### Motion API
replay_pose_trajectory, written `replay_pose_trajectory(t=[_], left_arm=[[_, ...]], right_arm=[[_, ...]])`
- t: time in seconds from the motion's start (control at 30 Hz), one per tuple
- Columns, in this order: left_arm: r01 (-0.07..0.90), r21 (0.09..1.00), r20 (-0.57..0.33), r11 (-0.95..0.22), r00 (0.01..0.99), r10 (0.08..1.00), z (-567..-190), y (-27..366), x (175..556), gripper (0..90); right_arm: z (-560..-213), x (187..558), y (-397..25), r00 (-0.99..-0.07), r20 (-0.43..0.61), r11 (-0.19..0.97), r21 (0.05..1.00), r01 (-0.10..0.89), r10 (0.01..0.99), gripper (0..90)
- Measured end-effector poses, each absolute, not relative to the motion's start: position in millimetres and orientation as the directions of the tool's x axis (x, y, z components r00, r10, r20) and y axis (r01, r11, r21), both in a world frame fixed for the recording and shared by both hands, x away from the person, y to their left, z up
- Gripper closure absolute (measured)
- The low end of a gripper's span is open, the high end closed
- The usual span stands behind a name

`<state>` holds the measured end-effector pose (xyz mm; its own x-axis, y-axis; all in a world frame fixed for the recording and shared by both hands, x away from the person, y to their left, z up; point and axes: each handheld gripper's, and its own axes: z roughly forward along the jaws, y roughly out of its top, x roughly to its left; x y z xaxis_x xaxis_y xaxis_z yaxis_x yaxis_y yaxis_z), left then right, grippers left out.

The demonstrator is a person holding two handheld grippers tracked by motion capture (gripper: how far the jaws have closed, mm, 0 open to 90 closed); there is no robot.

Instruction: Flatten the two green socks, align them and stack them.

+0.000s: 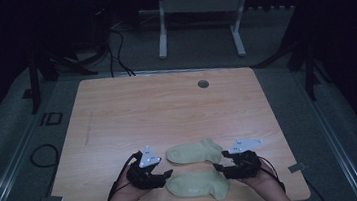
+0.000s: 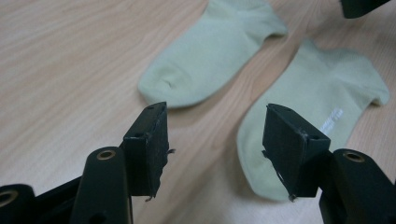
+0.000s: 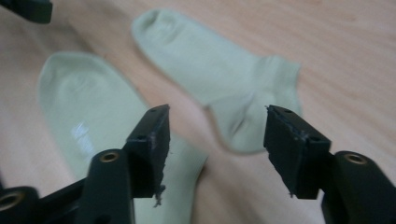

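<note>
In the lower centre of the high view, the left gripper (image 1: 168, 173) and the right gripper (image 1: 217, 167) faced each other across the near sock (image 1: 198, 186). Both had their jaws spread wide and held nothing. The left gripper view showed that sock's toe under the right-hand jaw, not clearly touched. Two pale green socks lay on the wooden table (image 1: 167, 106): the near one at the bottom edge, the far sock (image 1: 194, 152) just above it, close beside but apart. Nothing lay between either gripper and the socks. A small grey disc (image 1: 203, 84) sat in the upper part of the tabletop.
</note>
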<state>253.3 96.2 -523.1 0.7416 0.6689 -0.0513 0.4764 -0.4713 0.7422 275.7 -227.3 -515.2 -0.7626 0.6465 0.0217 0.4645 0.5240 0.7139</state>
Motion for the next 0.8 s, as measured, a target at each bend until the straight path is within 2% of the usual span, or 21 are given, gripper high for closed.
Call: replay_pose_trajectory(t=[0.33,0.5,0.8], left_arm=[[0.511,0.726,-0.076,-0.460,0.724,0.685,-538.2,93.5,233.8,41.0],[0.539,0.702,-0.085,-0.464,0.711,0.698,-547.9,89.5,233.4,46.5],[0.569,0.672,-0.105,-0.474,0.707,0.700,-561.4,81.9,237.1,54.9]], right_arm=[[-535.2,245.6,-234.2,-0.779,0.061,0.550,0.675,0.493,0.623,51.3],[-548.8,240.0,-236.9,-0.756,0.051,0.550,0.654,0.519,0.653,56.5],[-554.3,236.5,-232.9,-0.758,0.031,0.571,0.637,0.517,0.652,60.4]])
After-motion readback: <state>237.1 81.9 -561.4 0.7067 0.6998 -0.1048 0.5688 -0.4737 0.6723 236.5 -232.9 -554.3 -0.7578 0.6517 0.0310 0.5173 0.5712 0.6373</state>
